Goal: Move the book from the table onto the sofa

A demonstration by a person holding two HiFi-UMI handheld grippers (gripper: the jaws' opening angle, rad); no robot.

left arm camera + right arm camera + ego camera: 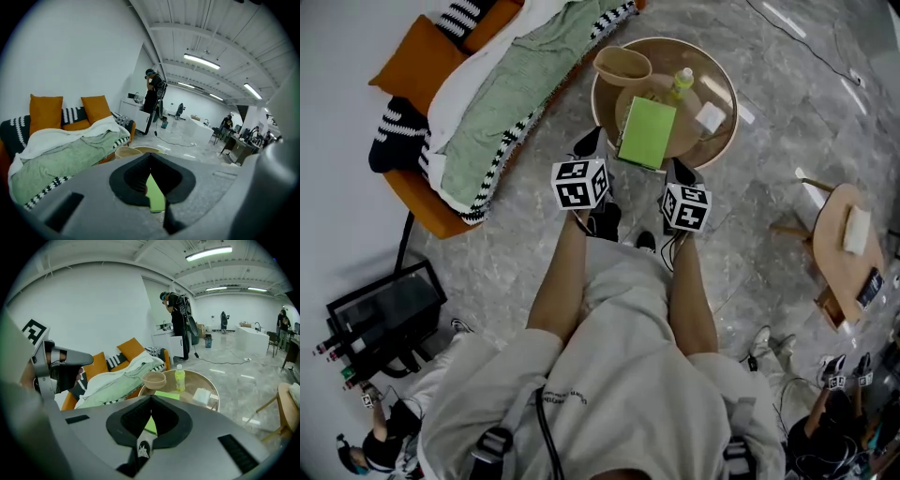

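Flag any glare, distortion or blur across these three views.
Head view: fisheye curvature; light streaks glare on the glossy grey stone floor; flat green book sharp. Left gripper view: black corner vignette; the long ceiling strip lamp is blown out. Right gripper view: same vignette; smeared blur at left edge.

The green book (647, 132) lies flat on the round table (720, 141), well apart from the blanket-covered orange sofa (431, 202).

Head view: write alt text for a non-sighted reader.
A green book lies on a round table; left claw and right claw, both shut, hover at its near edge. An orange sofa with a green blanket stands left.
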